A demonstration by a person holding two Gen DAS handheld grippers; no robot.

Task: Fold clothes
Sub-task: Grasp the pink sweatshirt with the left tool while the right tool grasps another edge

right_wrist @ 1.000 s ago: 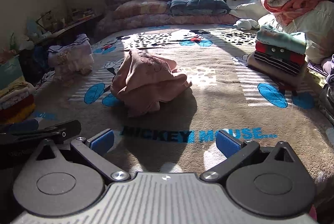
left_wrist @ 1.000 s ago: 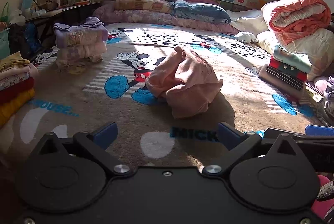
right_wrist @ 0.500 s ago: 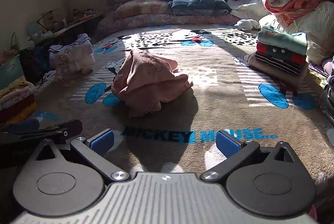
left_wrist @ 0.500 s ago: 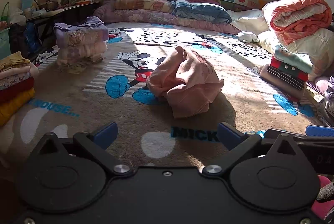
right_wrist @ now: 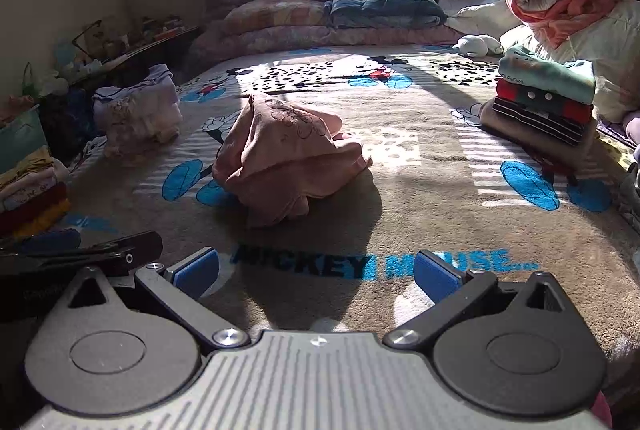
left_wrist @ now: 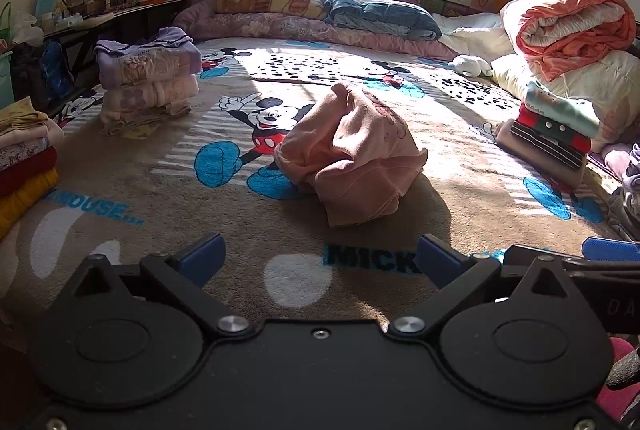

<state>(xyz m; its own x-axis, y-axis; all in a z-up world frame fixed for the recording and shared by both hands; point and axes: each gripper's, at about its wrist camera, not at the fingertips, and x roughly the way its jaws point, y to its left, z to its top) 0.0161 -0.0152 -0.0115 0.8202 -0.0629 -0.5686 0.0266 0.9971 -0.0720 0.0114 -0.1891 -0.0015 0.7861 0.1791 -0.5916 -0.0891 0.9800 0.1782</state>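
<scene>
A crumpled pink garment [left_wrist: 352, 157] [right_wrist: 284, 161] lies in a heap in the middle of a Mickey Mouse blanket [left_wrist: 152, 189] [right_wrist: 440, 197]. My left gripper [left_wrist: 320, 258] hovers open over the blanket's near edge, well short of the garment, nothing between its blue pads. My right gripper [right_wrist: 316, 270] is open too, at the same near edge, with the heap ahead and slightly left. Each gripper shows at the edge of the other's view: the right one [left_wrist: 580, 262] in the left wrist view, the left one [right_wrist: 80, 250] in the right wrist view.
Folded stacks ring the blanket: a lilac and pink pile [left_wrist: 148, 77] at the left, a yellow and red pile [left_wrist: 24, 157] at the near left, a striped and green pile [left_wrist: 556, 133] at the right. Rolled quilts [left_wrist: 572, 25] and pillows [left_wrist: 320, 9] line the far side.
Both grippers have drifted slightly forward and lower toward the pink heap, which looks a little larger. Both stay open; the garment has not moved.
</scene>
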